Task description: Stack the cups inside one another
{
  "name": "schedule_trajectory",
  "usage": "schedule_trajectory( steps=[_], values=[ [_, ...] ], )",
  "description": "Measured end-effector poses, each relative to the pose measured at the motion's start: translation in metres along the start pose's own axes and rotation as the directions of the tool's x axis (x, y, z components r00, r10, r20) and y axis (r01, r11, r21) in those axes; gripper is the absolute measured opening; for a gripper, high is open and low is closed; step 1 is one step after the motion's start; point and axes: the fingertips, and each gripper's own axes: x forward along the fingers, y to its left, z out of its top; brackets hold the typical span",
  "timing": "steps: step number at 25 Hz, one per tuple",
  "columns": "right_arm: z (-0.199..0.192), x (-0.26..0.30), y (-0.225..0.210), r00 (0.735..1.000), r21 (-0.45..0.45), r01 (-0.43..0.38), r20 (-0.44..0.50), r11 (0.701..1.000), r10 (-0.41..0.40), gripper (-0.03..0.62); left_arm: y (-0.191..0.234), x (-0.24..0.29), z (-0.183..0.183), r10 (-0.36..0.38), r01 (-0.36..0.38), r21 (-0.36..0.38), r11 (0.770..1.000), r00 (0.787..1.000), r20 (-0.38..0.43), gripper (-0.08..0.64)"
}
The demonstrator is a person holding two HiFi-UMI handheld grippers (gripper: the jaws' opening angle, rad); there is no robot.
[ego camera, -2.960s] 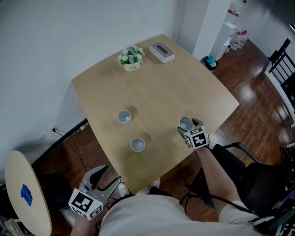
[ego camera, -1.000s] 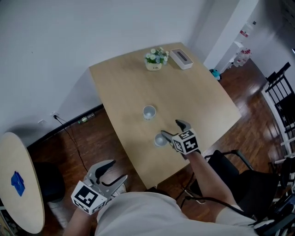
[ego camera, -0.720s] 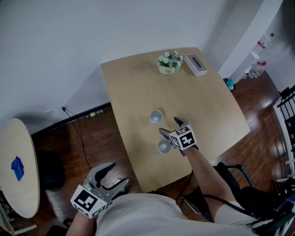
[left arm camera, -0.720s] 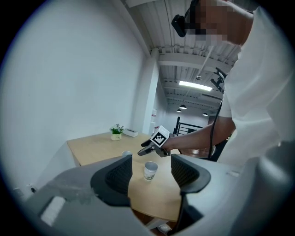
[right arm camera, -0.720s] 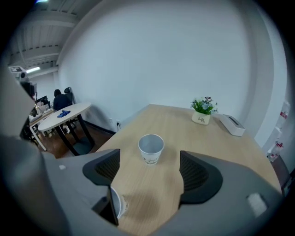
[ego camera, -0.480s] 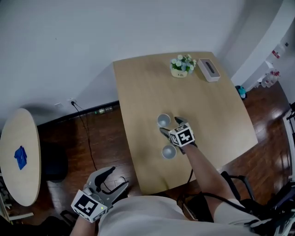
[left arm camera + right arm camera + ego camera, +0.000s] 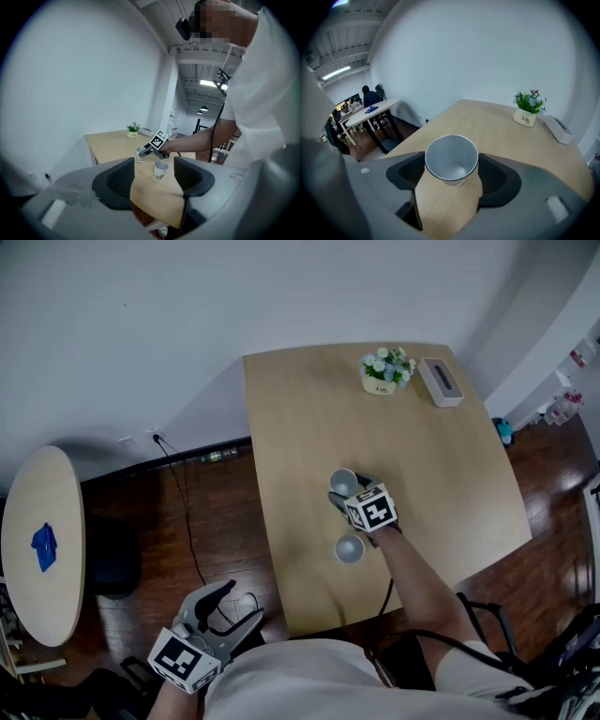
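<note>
Two pale grey cups stand on the wooden table. The far cup sits upright between the jaws of my right gripper, which is open, with its pads close beside the cup's wall. The near cup stands free just behind that gripper's marker cube; I cannot tell whether another cup sits inside it. My left gripper hangs open and empty off the table's near left corner, above the floor.
A small flower pot and a white box sit at the table's far edge. A round side table stands to the left. A cable runs over the floor.
Three seconds ago my right gripper held a cup near the table's right edge. It has since moved left past the near cup and now brackets the far cup. Only two separate cups show.
</note>
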Motion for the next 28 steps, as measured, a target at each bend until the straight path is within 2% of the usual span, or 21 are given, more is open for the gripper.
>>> schedule_trajectory(
  steps=[5, 9, 19, 28],
  values=[
    [0.014, -0.043, 0.003, 0.998, 0.015, 0.035, 0.053, 0.999, -0.036, 0.359, 0.000, 0.001, 0.006, -0.079, 0.079, 0.038, 0.996, 0.997, 0.013, 0.281],
    [0.027, -0.087, 0.010, 0.990, 0.045, 0.081, 0.109, 0.996, -0.086, 0.357, 0.000, -0.001, 0.011, -0.162, 0.160, 0.077, 0.984, 0.987, 0.020, 0.281],
    [0.010, -0.167, 0.039, 0.968, 0.159, 0.192, 0.134, 0.968, -0.214, 0.356, -0.002, -0.012, 0.011, -0.355, 0.349, 0.155, 0.924, 0.935, 0.005, 0.281],
    [-0.021, -0.174, 0.076, 0.957, 0.263, 0.228, 0.119, 0.938, -0.265, 0.356, 0.005, -0.033, -0.003, -0.439, 0.437, 0.183, 0.881, 0.898, -0.030, 0.281]
  ],
)
